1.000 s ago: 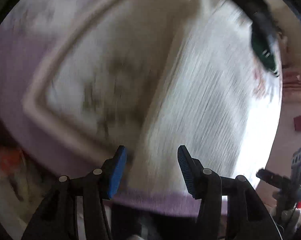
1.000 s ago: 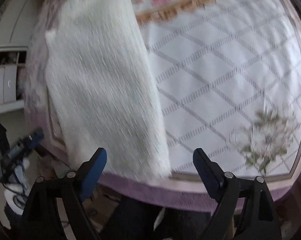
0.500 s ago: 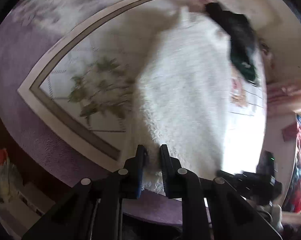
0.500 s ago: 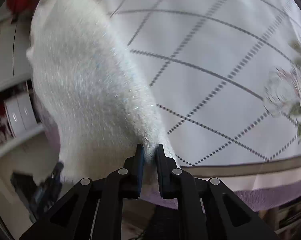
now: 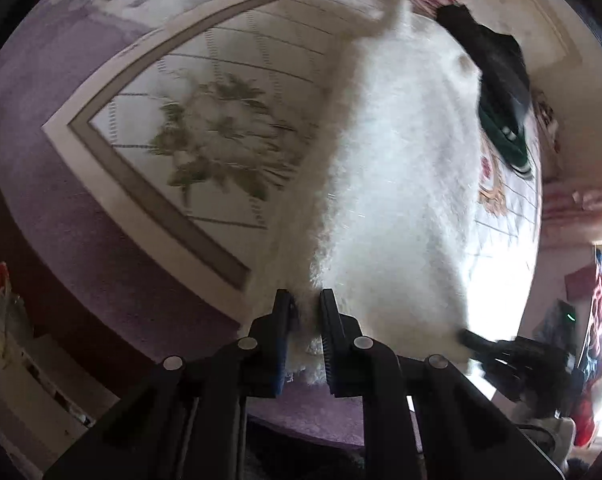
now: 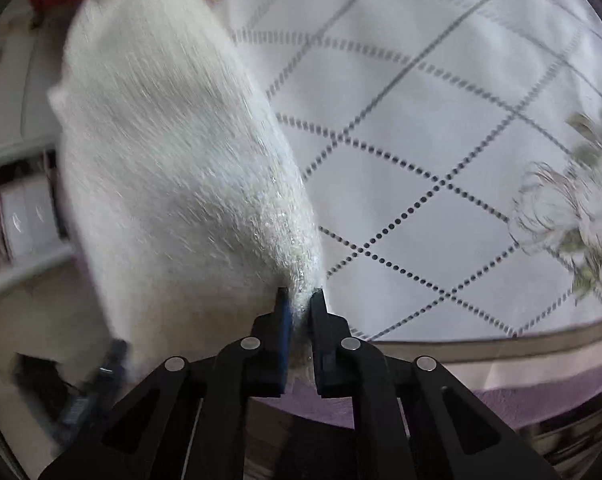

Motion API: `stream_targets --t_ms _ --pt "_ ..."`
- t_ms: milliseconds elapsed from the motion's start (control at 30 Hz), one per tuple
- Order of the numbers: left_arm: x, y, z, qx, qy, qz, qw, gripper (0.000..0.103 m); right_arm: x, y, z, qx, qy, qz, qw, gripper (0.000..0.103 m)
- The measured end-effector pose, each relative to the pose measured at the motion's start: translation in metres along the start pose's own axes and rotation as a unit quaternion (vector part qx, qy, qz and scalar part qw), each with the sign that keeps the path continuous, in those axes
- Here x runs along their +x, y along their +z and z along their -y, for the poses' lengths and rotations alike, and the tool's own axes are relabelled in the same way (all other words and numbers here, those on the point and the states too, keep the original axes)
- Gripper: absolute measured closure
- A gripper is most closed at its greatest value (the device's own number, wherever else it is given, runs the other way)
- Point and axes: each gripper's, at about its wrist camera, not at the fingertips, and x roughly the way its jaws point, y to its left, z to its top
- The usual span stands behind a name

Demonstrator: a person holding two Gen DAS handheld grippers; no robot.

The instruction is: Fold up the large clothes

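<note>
Garment (image 5: 397, 184) stretches lengthwise away from you; left gripper (image 5: 305, 308) and right gripper (image 6: 300, 305) each pinch a near-edge corner.

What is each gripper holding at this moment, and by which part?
Both hold the white fluffy garment by its near edge: the left gripper pinches one near corner, the right gripper the other. The rest lies on the bedspread.
</note>
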Motion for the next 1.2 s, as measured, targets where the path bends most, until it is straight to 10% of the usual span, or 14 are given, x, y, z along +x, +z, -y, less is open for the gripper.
stream_targets --t_ms 133,300,433,500,967,1000,1067,1200 --pt "0.045 -0.005 -0.027 0.012 0.046 -0.051 0.9976 0.102 0.012 -0.004 0.019 0.002 -0.056 -0.013 0.998 0.094" --pt "0.030 0.004 -0.047 -0.018 -0.028 -0.074 0.9967 0.099 0.025 0.010 0.020 -0.021 -0.054 -0.059 0.997 0.088" --pt "0.020 0.017 -0.048 -0.022 -0.090 -0.068 0.9933 0.077 0.022 0.015 0.020 -0.062 -0.033 -0.057 0.996 0.015" --pt "0.029 0.024 -0.045 -0.015 -0.093 -0.064 0.9935 0.059 0.039 0.023 0.026 -0.061 -0.005 -0.081 0.995 0.014" --pt "0.096 0.064 0.001 0.044 -0.091 -0.071 0.9923 0.057 0.111 0.028 0.022 -0.044 0.127 -0.106 0.985 0.017" --pt "0.096 0.063 0.001 0.042 -0.095 -0.069 0.9922 0.057 0.109 0.027 0.024 -0.041 0.132 -0.103 0.985 0.022" --pt "0.098 0.068 0.001 0.041 -0.098 -0.061 0.9924 0.058 0.105 0.026 0.039 -0.029 0.146 -0.106 0.983 0.072" --pt "0.083 0.055 0.010 0.072 -0.077 -0.049 0.9932 0.088 0.099 0.029 0.049 0.005 0.162 -0.099 0.982 0.076"
